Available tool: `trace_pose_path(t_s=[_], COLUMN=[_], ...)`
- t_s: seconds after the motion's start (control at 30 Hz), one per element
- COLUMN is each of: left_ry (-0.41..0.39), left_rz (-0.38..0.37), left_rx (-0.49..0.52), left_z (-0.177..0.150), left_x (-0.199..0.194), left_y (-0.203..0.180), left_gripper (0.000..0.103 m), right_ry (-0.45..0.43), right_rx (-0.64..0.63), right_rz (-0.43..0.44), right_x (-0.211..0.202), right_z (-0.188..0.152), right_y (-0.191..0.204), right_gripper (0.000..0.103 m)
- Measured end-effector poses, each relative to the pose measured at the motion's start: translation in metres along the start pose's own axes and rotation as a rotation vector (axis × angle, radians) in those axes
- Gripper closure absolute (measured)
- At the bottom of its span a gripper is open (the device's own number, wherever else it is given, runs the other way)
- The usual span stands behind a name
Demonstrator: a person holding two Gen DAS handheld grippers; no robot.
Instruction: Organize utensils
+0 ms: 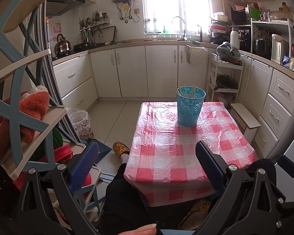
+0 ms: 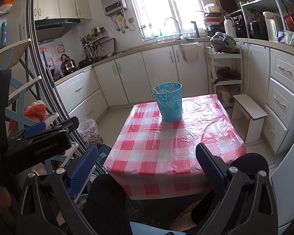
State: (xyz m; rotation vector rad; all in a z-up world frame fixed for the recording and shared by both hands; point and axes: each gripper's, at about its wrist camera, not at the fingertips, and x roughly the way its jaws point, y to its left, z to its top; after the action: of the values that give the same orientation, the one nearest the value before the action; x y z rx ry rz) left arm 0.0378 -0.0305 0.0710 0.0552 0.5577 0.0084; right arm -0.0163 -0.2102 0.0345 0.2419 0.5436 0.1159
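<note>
Hovering wide apart, empty — left gripper point(image 1: 147, 166), right gripper point(image 2: 147, 166); chopsticks point(image 1: 186, 91) upright in blue cup point(image 1: 189, 107).

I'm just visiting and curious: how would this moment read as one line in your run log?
task: organize utensils | left gripper: open, empty | right gripper: open, empty | chopsticks: standing in blue cup | cup: on checkered table, far end
</note>
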Motion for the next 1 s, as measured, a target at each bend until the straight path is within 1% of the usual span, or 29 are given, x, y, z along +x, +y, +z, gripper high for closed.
trace_pose_path(t_s=[1.0], left_ry=[-0.005], left_rz=[0.003], left_rx=[-0.003], left_z=[-0.0027], left_x=[-0.0001], left_y=[0.0007], left_gripper=[0.008], right_ry=[-0.002], right_rx=[-0.006], right_rz=[-0.002], right_x=[0.0012], right_z=[-0.0050], right_y=[0.0006], right_gripper=[0.007])
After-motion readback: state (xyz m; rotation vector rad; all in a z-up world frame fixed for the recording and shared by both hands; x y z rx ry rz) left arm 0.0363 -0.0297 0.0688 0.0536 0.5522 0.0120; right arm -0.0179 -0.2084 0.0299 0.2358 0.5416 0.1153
